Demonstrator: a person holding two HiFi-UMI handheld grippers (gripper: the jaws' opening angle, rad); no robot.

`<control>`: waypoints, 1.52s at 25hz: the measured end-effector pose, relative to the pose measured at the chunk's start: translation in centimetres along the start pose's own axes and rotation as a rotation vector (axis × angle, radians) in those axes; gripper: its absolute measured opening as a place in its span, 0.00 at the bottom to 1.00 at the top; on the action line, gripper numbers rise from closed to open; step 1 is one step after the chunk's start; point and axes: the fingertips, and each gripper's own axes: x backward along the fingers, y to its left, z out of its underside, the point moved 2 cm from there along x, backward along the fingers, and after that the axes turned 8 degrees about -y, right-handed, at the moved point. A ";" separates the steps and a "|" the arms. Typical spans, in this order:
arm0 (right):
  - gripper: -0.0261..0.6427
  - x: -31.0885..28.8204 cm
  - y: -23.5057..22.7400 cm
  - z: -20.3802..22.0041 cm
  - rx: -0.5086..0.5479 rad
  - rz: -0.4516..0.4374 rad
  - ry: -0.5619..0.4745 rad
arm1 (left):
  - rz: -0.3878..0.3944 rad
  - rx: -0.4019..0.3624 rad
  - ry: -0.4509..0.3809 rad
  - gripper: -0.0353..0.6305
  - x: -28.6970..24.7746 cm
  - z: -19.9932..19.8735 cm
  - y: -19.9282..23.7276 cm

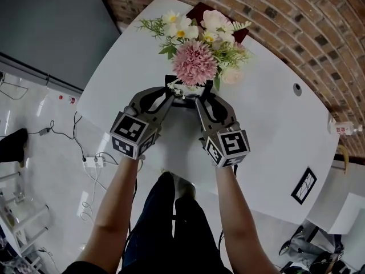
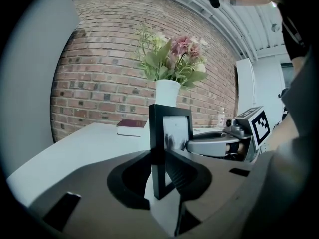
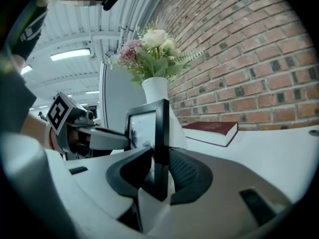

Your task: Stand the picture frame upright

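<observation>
1. A white table (image 1: 274,124) is standing against a curved brick wall (image 1: 285,16), with pale floor showing to its left.
2. A white vase (image 2: 166,91) of pink and cream flowers (image 1: 197,50) is sitting near the table's far side, and a red book (image 3: 212,130) is lying flat beyond it, close to the wall.
3. The picture frame (image 2: 172,128), black-edged, is standing upright just in front of the vase, between the two grippers. The jaws hide whether its bottom edge is resting on the table.
4. The left gripper (image 2: 160,161) is clamping the frame's left edge, with its jaws pressing on both faces.
5. The right gripper (image 3: 158,158) is reaching in from the other side. The frame's right edge is standing between its jaws, which are sitting slightly apart and not pressing on it.
6. Both grippers are pointing toward the vase, and the person's bare forearms are stretching out over the table's near edge.
7. A second black frame (image 1: 304,185) is lying flat near the table's right corner, well apart from the grippers, and a bottle (image 1: 345,129) is lying at the far right.
</observation>
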 end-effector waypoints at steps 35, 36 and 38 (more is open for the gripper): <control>0.25 1.2 -0.7 0.8 -0.036 0.063 0.013 | -0.120 -0.038 -0.045 0.21 1.0 0.0 0.6; 0.25 1.4 -0.7 0.8 -0.036 0.064 0.017 | -0.134 -0.033 -0.046 0.21 1.2 0.0 0.8; 0.25 1.7 -0.6 0.9 -0.036 0.064 0.022 | -0.155 -0.025 -0.049 0.21 1.7 0.0 1.0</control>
